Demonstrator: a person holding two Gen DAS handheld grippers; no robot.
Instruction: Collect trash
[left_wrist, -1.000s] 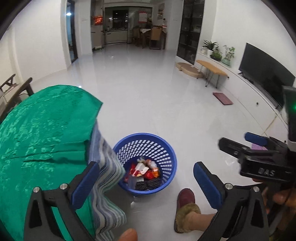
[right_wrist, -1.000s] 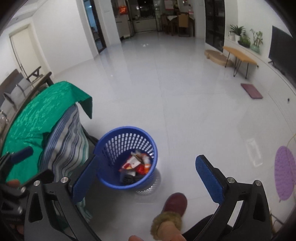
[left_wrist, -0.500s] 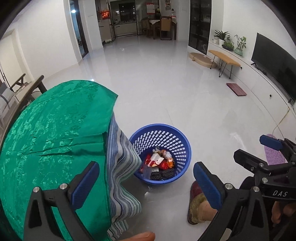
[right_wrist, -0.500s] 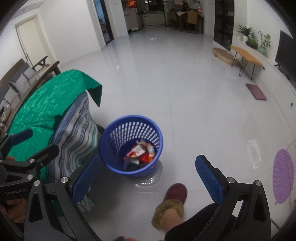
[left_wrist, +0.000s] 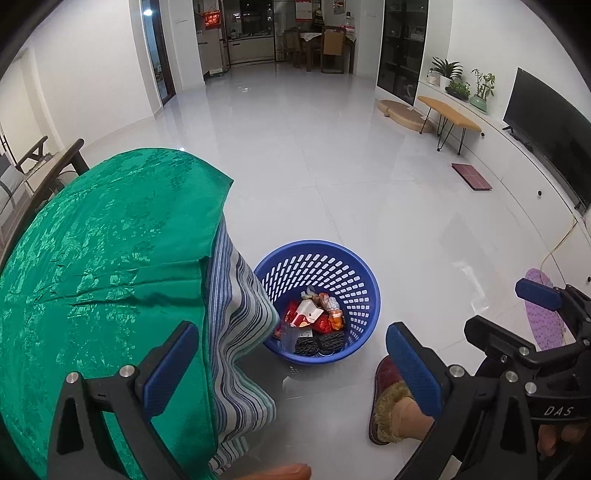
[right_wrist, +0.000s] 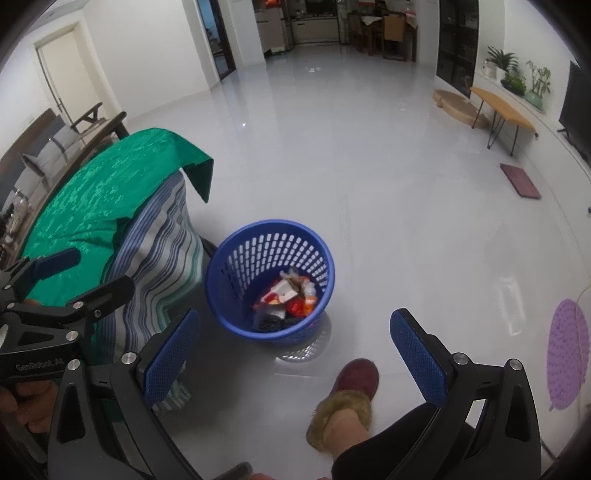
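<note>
Green cloth (left_wrist: 103, 258) nearer; striped drape (left_wrist: 236, 332) overlaps basket (left_wrist: 365, 295) rim.

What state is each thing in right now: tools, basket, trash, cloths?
left tool: open, empty
right tool: open, empty
blue basket: upright on the floor, partly filled
trash: piled in the basket bottom
green cloth: draped over striped cloth
striped cloth: hanging down beside the basket

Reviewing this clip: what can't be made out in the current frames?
- Blue basket: in the left wrist view the striped cloth covers its near-left rim.
- Trash in the basket: wrappers overlap, labels too small to read in either view.
- Tabletop: fully covered by the green cloth.
</note>
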